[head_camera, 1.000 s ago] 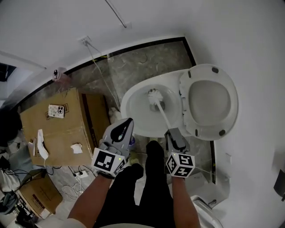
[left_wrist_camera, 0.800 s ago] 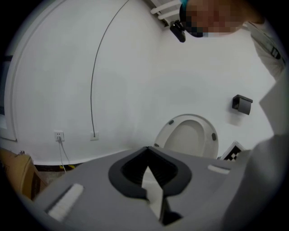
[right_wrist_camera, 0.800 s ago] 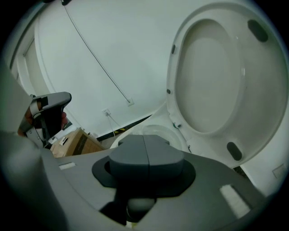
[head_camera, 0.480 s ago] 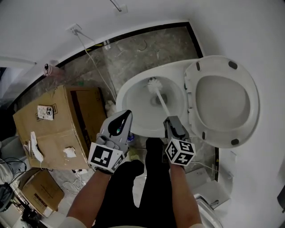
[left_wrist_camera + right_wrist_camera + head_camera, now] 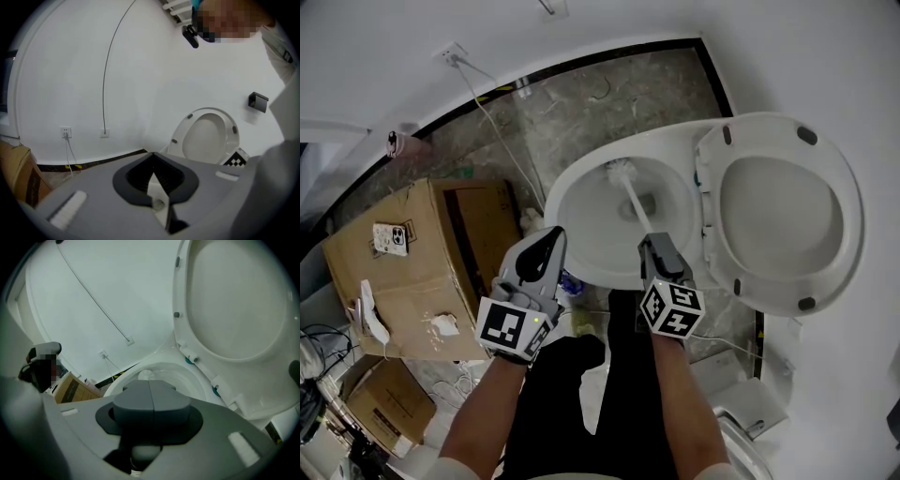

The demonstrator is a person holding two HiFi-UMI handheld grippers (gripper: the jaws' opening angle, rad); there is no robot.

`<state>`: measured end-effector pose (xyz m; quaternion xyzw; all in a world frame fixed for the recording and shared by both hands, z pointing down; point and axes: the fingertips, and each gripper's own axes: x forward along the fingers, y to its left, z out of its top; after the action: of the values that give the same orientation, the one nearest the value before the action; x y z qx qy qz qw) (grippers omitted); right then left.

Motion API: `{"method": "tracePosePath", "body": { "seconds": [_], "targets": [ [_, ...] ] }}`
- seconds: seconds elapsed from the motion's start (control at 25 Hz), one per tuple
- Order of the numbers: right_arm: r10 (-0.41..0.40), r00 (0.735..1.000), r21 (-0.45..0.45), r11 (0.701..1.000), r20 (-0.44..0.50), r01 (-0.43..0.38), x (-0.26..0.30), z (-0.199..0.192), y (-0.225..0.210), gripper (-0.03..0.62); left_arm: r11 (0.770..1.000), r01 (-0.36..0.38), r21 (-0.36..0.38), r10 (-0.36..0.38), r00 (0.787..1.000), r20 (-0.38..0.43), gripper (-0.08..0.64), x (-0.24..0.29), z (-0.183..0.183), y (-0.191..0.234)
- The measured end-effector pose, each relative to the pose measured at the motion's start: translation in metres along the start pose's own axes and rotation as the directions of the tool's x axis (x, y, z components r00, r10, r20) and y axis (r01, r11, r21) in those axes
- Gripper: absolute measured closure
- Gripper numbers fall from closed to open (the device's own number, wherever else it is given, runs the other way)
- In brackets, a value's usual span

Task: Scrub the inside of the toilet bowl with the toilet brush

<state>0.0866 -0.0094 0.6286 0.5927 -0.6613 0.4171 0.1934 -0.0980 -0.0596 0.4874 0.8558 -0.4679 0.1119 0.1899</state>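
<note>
The right gripper [image 5: 654, 246] has its jaws pressed together on the white handle of the toilet brush [image 5: 636, 206]. The handle slants away from it into the toilet bowl [image 5: 567, 202], and the bristle head lies against the far inner wall, just under the rim. In the right gripper view the closed jaws [image 5: 150, 389] fill the foreground, with the brush head [image 5: 146, 375] showing just beyond them inside the bowl [image 5: 201, 376]. The raised lid [image 5: 234, 301] stands to the right. The left gripper [image 5: 548, 240] hangs beside the bowl's near left edge, over the floor. Its jaws [image 5: 157, 187] are together with nothing between them and point toward the wall and the upright lid [image 5: 206, 140]. A cardboard box [image 5: 422, 281] sits on the floor left of the toilet, with a phone [image 5: 391, 238] lying on top. A wall socket [image 5: 450, 53] with a cable plugged in is mounted above the dark skirting.
</note>
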Motion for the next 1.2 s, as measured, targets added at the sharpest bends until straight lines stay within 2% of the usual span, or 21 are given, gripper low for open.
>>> {"method": "tracePosePath", "body": {
  "seconds": [0.12, 0.32, 0.6, 0.72, 0.96, 1.2],
  "targets": [
    [0.030, 0.999, -0.075, 0.997, -0.013, -0.031, 0.000, -0.002, 0.012, 0.430, 1.000, 0.003, -0.004, -0.003, 1.000, 0.004, 0.554, 0.001, -0.002, 0.004],
    [0.090, 0.995, -0.200, 0.975, -0.053, -0.099, -0.001, -0.008, 0.037, 0.430, 1.000, -0.006, -0.016, 0.006, 1.000, 0.008, 0.554, 0.001, -0.005, 0.006],
    [0.173, 0.968, -0.306, 0.926, -0.181, -0.222, -0.012, -0.029, 0.059, 0.430, 0.999, -0.021, -0.032, 0.021, 1.000, 0.004, 0.554, -0.015, -0.005, 0.003],
    [0.194, 0.948, -0.357, 0.891, -0.253, -0.278, -0.021, -0.039, 0.065, 0.430, 0.999, -0.025, -0.043, 0.025, 1.000, -0.002, 0.554, -0.022, -0.008, 0.000],
    [0.203, 0.894, -0.465, 0.796, -0.398, -0.388, -0.041, -0.051, 0.064, 0.430, 0.998, -0.029, -0.054, 0.029, 1.000, -0.005, 0.554, -0.023, -0.011, -0.010],
    [0.192, 0.862, -0.522, 0.727, -0.470, -0.446, -0.055, -0.054, 0.060, 0.430, 0.997, -0.037, -0.074, 0.038, 0.999, 0.008, 0.554, -0.020, -0.008, -0.017]
  ]
}}
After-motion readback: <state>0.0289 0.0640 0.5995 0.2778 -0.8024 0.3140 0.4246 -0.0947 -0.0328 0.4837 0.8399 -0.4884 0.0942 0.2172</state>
